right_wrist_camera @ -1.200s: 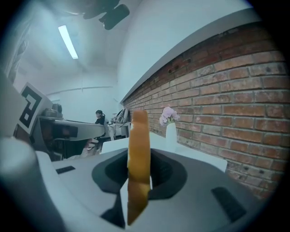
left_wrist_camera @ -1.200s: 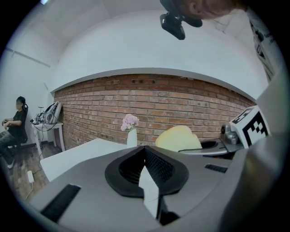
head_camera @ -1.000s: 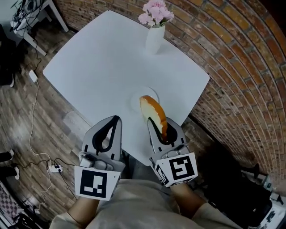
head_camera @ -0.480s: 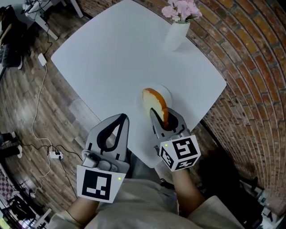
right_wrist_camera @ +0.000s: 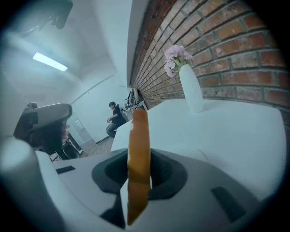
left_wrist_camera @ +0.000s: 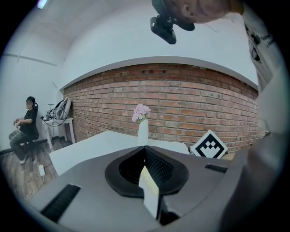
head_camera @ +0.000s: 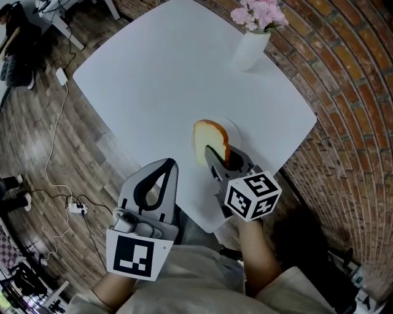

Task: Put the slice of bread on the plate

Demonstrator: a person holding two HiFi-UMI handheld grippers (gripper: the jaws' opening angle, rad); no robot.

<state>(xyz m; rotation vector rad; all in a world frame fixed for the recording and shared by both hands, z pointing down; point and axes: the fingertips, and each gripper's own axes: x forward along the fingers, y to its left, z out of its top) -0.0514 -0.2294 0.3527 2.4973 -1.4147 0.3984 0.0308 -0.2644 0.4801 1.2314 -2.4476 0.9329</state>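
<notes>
Over table [head_camera: 172,73] edge | right claw [head_camera: 220,156] clamps bread slice [head_camera: 207,136], seemingly above plate [head_camera: 233,130] | left claw [head_camera: 164,163] closed, empty

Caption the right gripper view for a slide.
Right gripper clamps a bread slice edge-on, white table and flower vase beyond.

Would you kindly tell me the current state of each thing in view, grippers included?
slice of bread: held on edge over the plate
right gripper: jaws shut on the slice of bread
left gripper: jaws shut, empty
plate: on the table, partly hidden by bread
vase: upright, holding pink flowers
</notes>
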